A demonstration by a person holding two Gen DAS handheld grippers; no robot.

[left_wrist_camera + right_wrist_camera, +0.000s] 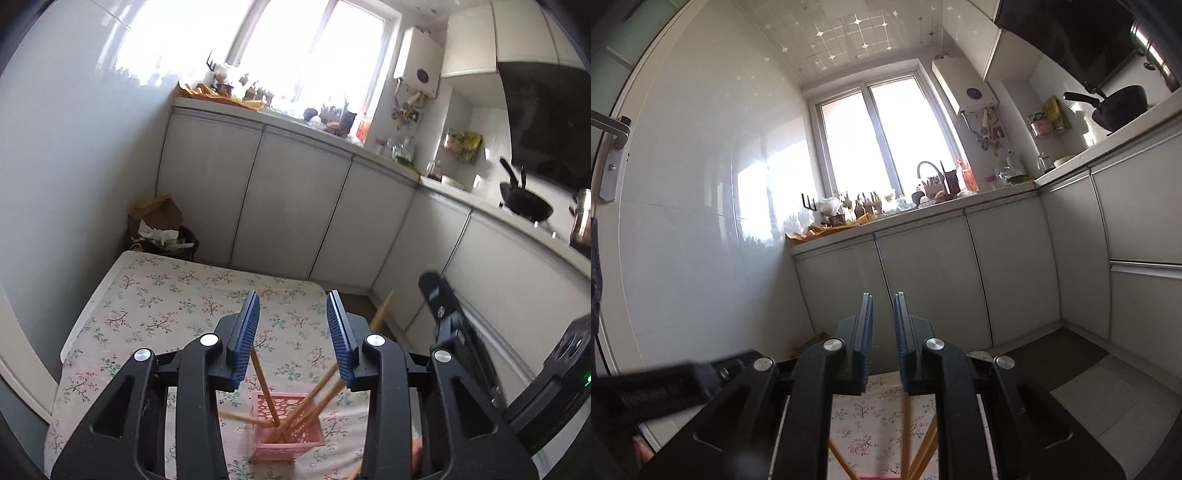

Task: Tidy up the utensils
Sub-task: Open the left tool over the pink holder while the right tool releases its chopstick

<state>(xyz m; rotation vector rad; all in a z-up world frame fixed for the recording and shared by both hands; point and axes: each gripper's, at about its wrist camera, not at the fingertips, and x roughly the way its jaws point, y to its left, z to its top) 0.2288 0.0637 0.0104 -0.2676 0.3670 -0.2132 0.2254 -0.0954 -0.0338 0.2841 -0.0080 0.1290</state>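
Note:
A pink perforated holder (286, 430) stands on the floral tablecloth (155, 302) and holds several wooden chopsticks (314, 397) that lean outward. My left gripper (292, 299) is open and empty above the holder. My right gripper shows at the right of the left wrist view (443, 306), blurred, with one chopstick (382, 310) beside it. In the right wrist view the right gripper (882, 299) has a narrow gap between its pads. A chopstick (906, 428) runs down from under the pads toward the holder's pink rim (882, 474). Whether the pads grip it is hidden.
White cabinets (295, 206) and a cluttered counter under a window stand beyond the table. A cardboard box and bin (162, 229) sit in the corner. A black wok (524, 199) is on the stove at right. The left gripper's body (665, 391) shows at lower left.

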